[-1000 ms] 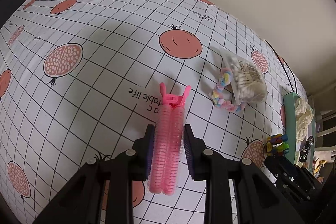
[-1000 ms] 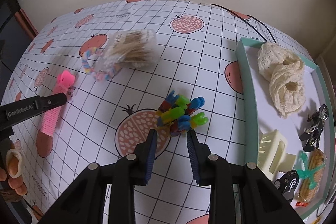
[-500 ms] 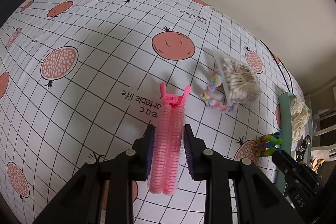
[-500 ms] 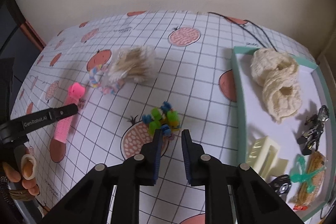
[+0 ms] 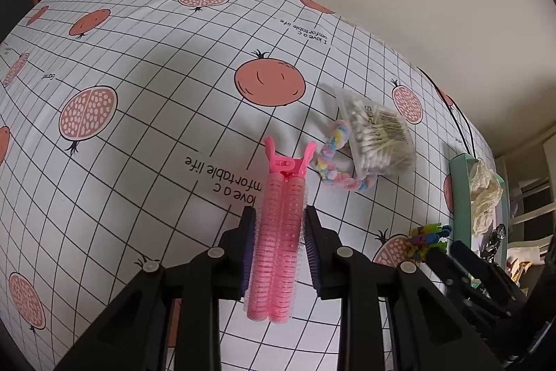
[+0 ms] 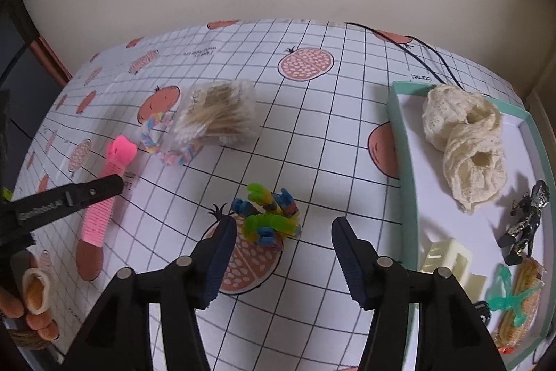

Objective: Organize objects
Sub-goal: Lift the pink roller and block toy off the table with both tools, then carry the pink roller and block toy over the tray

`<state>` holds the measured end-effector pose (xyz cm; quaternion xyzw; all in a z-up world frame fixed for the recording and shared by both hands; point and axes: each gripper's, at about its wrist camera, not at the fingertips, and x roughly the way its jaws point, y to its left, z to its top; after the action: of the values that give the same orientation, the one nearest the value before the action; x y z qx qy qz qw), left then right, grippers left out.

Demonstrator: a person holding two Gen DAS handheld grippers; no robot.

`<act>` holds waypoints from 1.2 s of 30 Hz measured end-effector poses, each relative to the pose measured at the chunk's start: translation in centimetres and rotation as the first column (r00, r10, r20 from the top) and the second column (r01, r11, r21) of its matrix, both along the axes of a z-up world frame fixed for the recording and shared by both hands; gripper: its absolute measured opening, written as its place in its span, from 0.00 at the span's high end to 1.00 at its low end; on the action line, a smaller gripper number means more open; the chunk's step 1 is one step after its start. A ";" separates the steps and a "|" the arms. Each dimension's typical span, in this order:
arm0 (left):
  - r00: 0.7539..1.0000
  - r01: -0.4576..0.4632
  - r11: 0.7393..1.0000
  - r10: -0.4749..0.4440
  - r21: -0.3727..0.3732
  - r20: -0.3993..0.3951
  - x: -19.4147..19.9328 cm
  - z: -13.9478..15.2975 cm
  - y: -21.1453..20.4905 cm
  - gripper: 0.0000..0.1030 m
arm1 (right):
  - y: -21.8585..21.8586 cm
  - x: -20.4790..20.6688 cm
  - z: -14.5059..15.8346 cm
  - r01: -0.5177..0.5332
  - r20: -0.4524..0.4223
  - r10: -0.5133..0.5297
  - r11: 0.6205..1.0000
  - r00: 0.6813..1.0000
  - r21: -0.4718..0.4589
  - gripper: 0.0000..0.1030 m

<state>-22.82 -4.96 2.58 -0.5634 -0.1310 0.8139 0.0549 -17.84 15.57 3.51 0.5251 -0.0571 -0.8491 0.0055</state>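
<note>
Objects on the gridded pomegranate-print tablecloth point(image 6: 312, 134), noted left to right. One pink hair-roller clip point(image 5: 279, 232) sits clamped between the pads of the left gripper point(image 5: 278, 252); in the right wrist view its lower end rests on or just over the cloth, which cannot be settled. A person's fingers point(image 6: 33, 305) hold that gripper's handle at the left edge. Just right of the clip: one pastel braided hair tie point(image 5: 335, 162), partly under one clear bag of cotton swabs point(image 5: 378, 134), the two touching. Nearer the camera, one cluster of small multicoloured clips point(image 6: 269, 214) lies on a printed pomegranate; individual pieces in the cluster cannot be counted reliably. The right gripper point(image 6: 281, 252) hangs over it with jaws well apart, having just been opening; the cluster lies just beyond the left fingertip, and neither pad presses on it. At the right, one teal-rimmed tray point(image 6: 399, 141) holds: two cream lace scrunchies point(image 6: 465, 148) touching each other, one dark metallic clip point(image 6: 528, 218), one cream claw clip point(image 6: 448, 258), one translucent green clip point(image 6: 507, 298) lying across one tan patterned clip point(image 6: 521, 301), and one black item point(image 6: 481, 308) mostly hidden behind the gripper arm. One dark cable point(image 6: 431, 54) runs over the cloth behind the tray.
</note>
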 end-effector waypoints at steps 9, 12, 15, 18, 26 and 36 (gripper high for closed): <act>1.000 -0.007 1.000 0.008 -0.005 0.015 -0.2 -0.6 -0.4 0.73 | -0.8 -0.3 -0.4 -0.025 0.007 0.025 1.000 1.000 0.008 0.63; 1.000 -0.011 1.000 0.011 -0.006 0.013 -0.1 -0.5 -0.3 0.73 | -0.3 -0.1 0.2 -0.009 -0.002 0.009 1.000 1.000 -0.012 0.63; 1.000 -0.013 1.000 0.013 0.000 0.005 0.0 0.0 -0.1 0.73 | 0.5 0.3 1.5 -0.004 -0.035 0.003 0.999 0.999 -0.032 0.63; 1.000 -0.008 1.000 0.008 0.013 -0.019 0.2 1.0 0.4 0.73 | 1.6 0.7 2.9 0.009 -0.070 -0.013 0.999 0.997 -0.048 0.63; 0.993 0.067 0.997 -0.063 0.038 -0.100 0.8 4.1 4.0 0.73 | 4.5 1.8 5.8 0.049 -0.125 -0.056 0.997 0.991 -0.058 0.63; 0.965 0.237 0.970 -0.228 0.056 -0.133 1.7 5.4 11.7 0.73 | 9.2 3.7 5.8 0.104 -0.147 -0.110 0.993 0.983 -0.052 0.63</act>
<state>-21.11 6.72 8.02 -0.5203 -0.0895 0.8304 0.1782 -14.14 24.80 9.36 0.4559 -0.1033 -0.8837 -0.0244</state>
